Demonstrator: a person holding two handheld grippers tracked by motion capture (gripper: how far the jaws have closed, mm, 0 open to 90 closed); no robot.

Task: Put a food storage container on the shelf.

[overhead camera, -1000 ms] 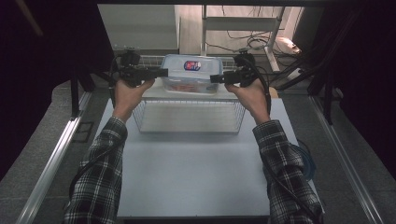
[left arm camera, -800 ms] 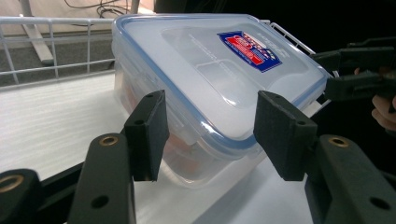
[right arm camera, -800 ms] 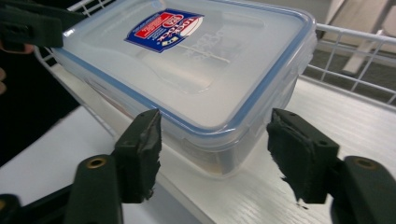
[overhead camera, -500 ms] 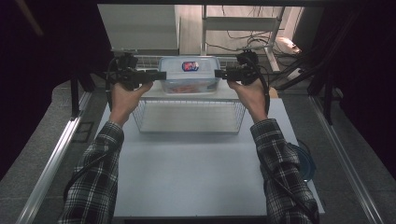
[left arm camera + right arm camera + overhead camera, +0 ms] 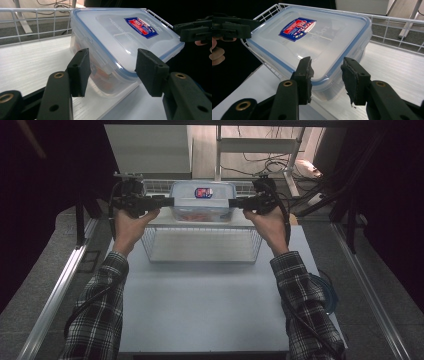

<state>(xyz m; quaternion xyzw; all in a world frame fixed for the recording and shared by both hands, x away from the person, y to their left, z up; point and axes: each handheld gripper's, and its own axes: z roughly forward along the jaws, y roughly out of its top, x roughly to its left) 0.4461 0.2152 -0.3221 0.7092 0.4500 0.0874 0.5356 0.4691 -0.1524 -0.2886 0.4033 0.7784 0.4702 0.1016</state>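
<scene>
Clear plastic food container (image 5: 202,202) with a blue-rimmed lid and a red and blue label (image 5: 140,26) sits on the white shelf of a wire rack (image 5: 200,245), at the far end of the grey table (image 5: 200,305); something orange is inside it. The left gripper (image 5: 112,71) reaches its short end, jaws spread on both sides of the corner, pads not pressing. The right gripper (image 5: 326,75) stands at the opposite end; its jaws have just been closing, with the lid's corner between them but a gap visible. Both hands (image 5: 129,227) wear plaid sleeves.
</scene>
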